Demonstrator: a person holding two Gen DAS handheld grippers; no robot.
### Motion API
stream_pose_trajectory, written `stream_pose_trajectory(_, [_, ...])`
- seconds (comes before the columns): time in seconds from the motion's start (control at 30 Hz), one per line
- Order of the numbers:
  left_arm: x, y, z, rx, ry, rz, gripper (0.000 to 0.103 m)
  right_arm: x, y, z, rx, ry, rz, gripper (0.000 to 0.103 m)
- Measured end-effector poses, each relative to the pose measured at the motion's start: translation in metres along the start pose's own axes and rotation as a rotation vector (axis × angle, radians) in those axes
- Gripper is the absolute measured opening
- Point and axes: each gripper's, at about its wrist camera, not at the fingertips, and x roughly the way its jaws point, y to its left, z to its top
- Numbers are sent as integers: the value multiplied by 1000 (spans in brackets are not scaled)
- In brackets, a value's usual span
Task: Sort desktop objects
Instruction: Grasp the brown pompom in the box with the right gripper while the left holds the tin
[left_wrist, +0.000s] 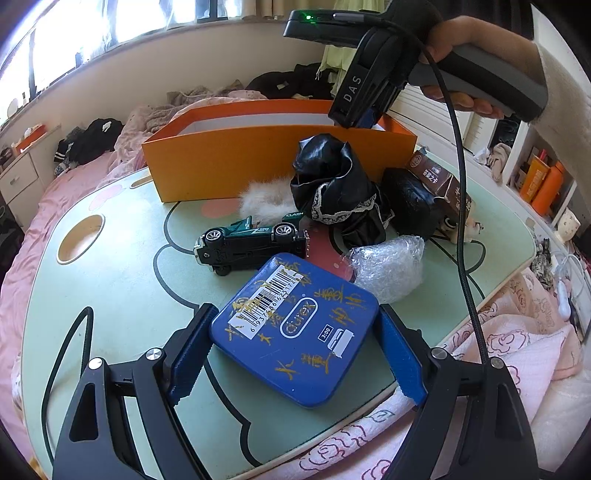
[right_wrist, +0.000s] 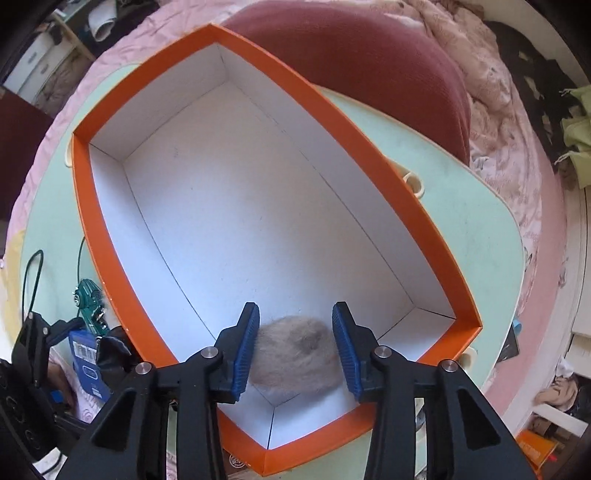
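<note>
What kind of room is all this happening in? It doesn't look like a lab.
Most likely a lived-in bedroom. The green lap table sits on pink bedding, clothes lie strewn along the bed, and a white drawer unit stands beside it under a window.

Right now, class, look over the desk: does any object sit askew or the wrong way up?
Yes. The green toy car lies tipped on its side in front of the orange box, wheels facing outward rather than down. The blue tin between the left gripper's fingers shows its barcode label, so it may be face down.
</note>
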Motion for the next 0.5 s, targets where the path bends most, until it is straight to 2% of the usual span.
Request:
stream_pose_trajectory(0.07, [-1,0,-1,0,-2,0,85,-2,0,-3,13,-16,-33,13])
stream_pose_trajectory(0.1, [-1,1,0,-2,-2,-2,85,-3,-2,-4,30,-33,-31,8])
stream_pose_trajectory(0.27, [0,0,-1,-3,-2,-1,85,-44,-8,-17,69,-225,69,7])
stream_pose_trajectory(0.37, [0,0,-1,-3,-3,-1,85,-81,-9,-35,77,-374,197,4])
stream_pose_trajectory(0.4, [0,0,0,-3,-3,1,85,-93,-6,-44,82,-422,236,1])
stream_pose_trajectory(0.5, [0,0,0,-4,-4,0,85,-120,0,-83,88,-557,300,1])
